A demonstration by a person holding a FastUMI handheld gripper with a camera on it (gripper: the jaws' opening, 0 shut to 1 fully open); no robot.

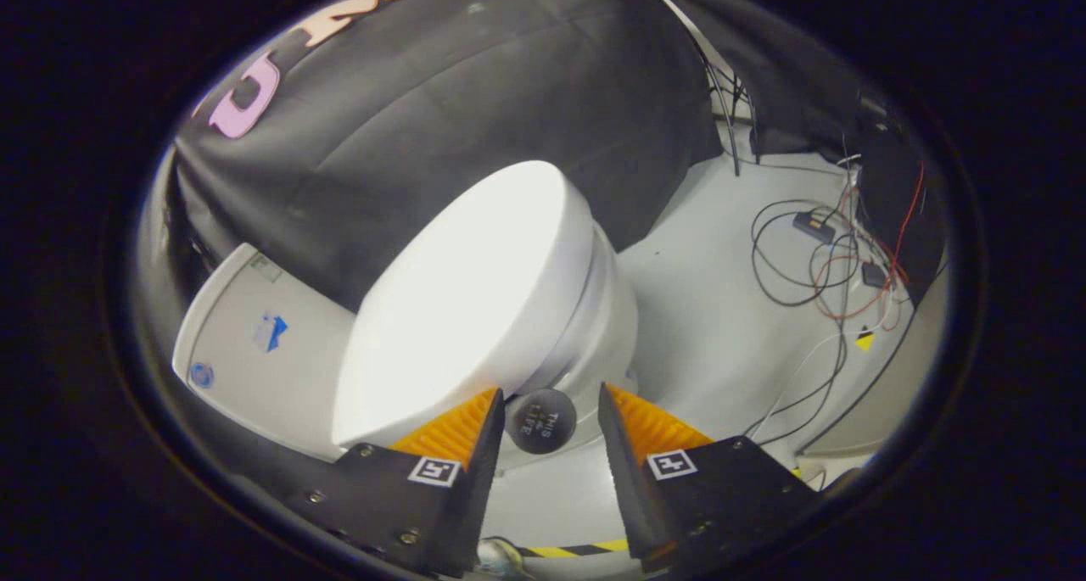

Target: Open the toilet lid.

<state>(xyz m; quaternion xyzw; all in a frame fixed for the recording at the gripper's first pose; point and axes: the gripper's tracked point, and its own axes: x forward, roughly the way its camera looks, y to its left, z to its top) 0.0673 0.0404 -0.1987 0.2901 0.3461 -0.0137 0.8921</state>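
While the fingers point(543, 445) stand apart, the toilet lid point(462, 301) rests above a pale floor point(721, 310) strewn with cables point(814, 267).

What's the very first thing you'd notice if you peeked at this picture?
The big white toilet lid shines brightest, lying shut over the toilet bowl just ahead of the gripper. Between the gripper's open fingers sits a round grey knob, which neither finger touches. Beyond the toilet, a tangle of black and red cables sprawls across the pale floor.

The pale floor point(704, 310) carries the white toilet point(509, 310); right of the toilet lie tangled cables point(814, 267), beside them a small yellow marker point(864, 338).
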